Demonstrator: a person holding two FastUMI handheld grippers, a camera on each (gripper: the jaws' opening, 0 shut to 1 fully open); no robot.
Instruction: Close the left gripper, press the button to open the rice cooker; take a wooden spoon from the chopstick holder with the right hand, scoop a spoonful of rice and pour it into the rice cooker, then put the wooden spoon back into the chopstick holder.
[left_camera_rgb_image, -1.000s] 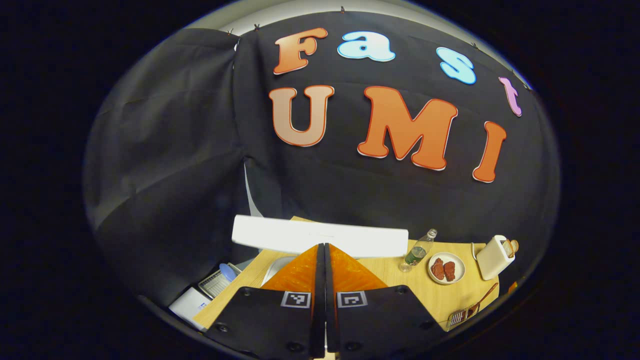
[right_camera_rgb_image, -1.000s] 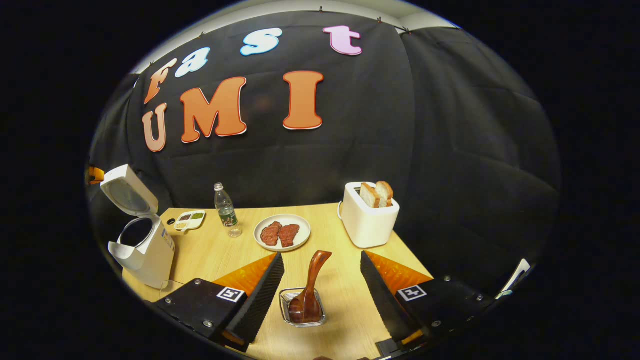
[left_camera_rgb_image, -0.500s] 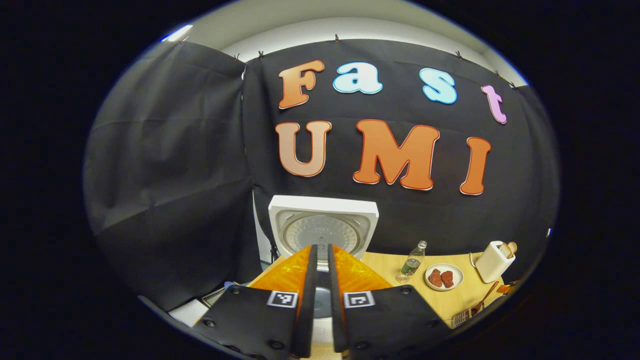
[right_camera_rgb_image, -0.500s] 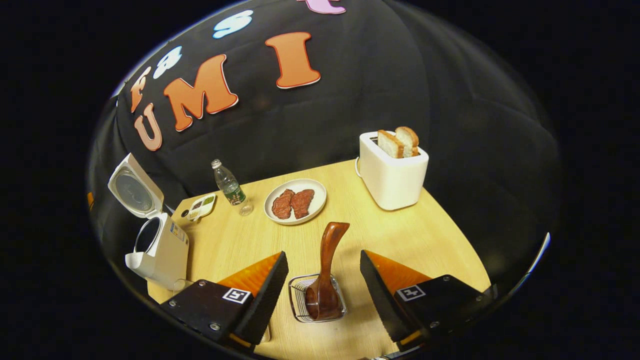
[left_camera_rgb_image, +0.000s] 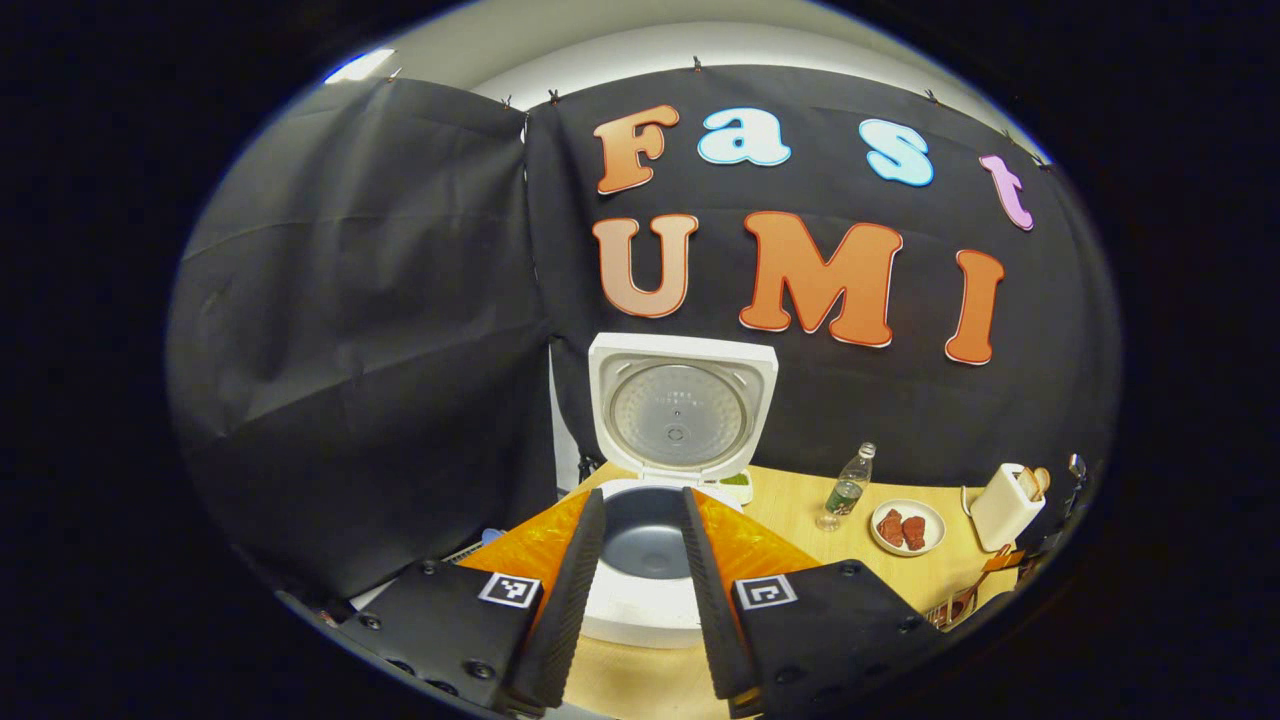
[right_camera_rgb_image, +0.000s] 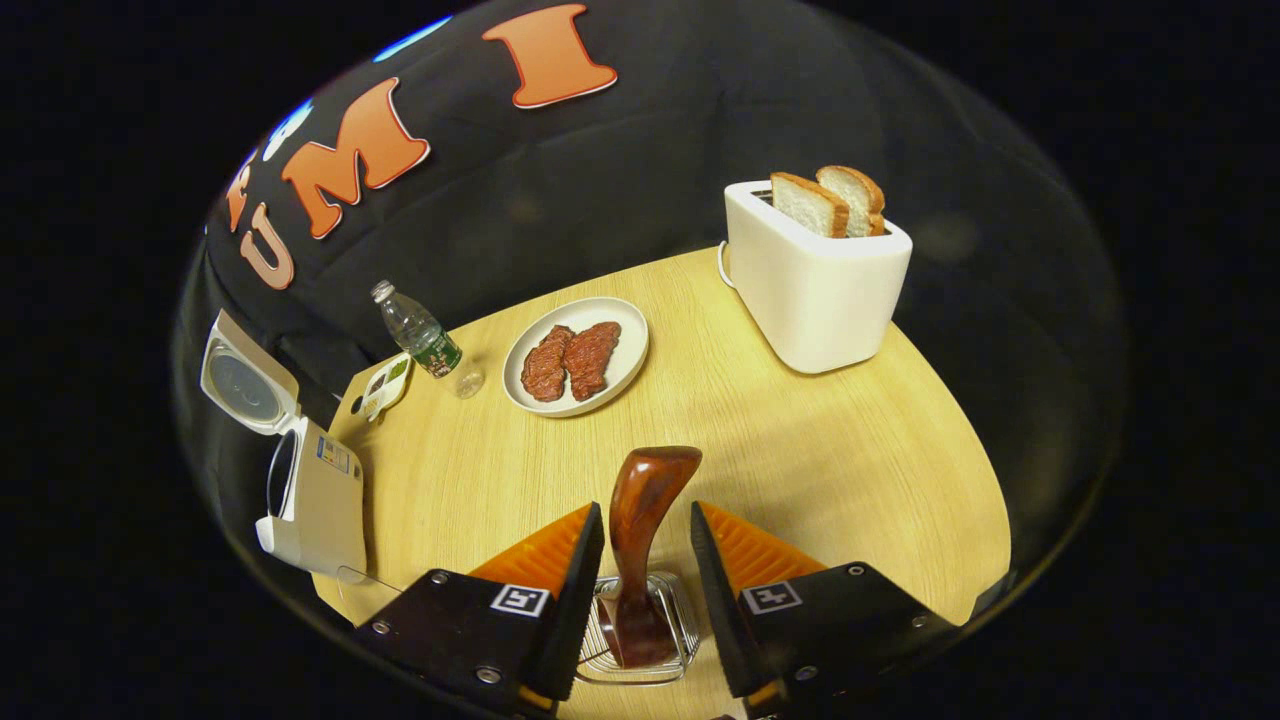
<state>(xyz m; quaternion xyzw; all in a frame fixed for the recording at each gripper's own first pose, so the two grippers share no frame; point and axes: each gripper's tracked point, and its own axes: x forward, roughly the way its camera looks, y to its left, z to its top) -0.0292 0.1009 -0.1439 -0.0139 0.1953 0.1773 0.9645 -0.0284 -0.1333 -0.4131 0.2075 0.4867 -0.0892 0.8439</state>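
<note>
Right tool (right_camera_rgb_image: 645, 590) part open, straddling the wooden spoon (right_camera_rgb_image: 640, 530); pads not yet touching. Handle stands near-upright from the chopstick holder (right_camera_rgb_image: 640, 640). Left tool (left_camera_rgb_image: 640, 590) part open, empty.

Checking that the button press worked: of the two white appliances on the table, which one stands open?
The white rice cooker: its lid is swung upright, baring the grey inner pot. The white toaster just holds two bread slices.
</note>
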